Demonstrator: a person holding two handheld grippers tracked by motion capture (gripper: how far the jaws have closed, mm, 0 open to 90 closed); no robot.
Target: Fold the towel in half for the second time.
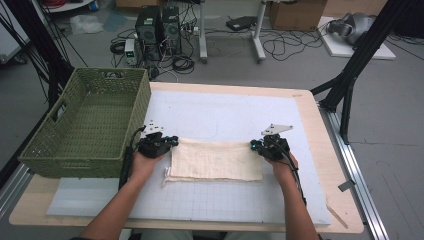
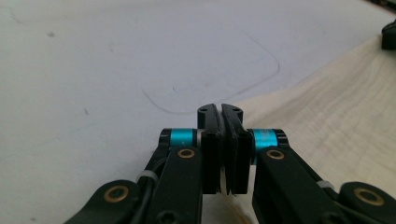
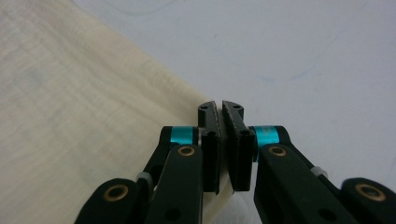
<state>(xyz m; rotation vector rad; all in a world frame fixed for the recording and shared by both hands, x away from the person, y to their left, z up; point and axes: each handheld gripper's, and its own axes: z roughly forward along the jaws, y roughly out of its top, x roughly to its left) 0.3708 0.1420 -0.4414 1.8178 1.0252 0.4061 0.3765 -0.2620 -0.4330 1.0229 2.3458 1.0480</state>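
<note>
- Cream woven cloth (image 1: pixel 216 160) lay flat on the white gridded mat (image 1: pixel 225 205), near the middle of the table, its long edges running left to right; a loose hem corner stuck out at its near-left end.
- The left gripper (image 1: pixel 159 143) sat at the cloth's far-left corner. In the left gripper view its jaws were pressed together, with a thin edge of fabric (image 2: pixel 327 121) seemingly pinched between the pads.
- The right gripper (image 1: pixel 265 145) sat at the far-right corner. In the right gripper view its jaws were likewise closed, the cloth (image 3: pixel 79 107) meeting them at the corner; the grip appeared to be on the edge only.
- The step in hand was judged to be a fold: both far corners taken, ready to be carried toward the near edge.
- For a clean result, both grippers needed to rise together and just clear of the mat, so that the held edge stayed straight and taut between them.
- Travel toward the near side had to be matched on both sides; unequal travel would skew the fold.
- The shallow bite was a risk: a sharp pull could slip the fabric out of either grip.
- The green woven basket (image 1: pixel 87 127) stood at the far-left, close beside the left gripper; that hand needed to keep off its wall.
</note>
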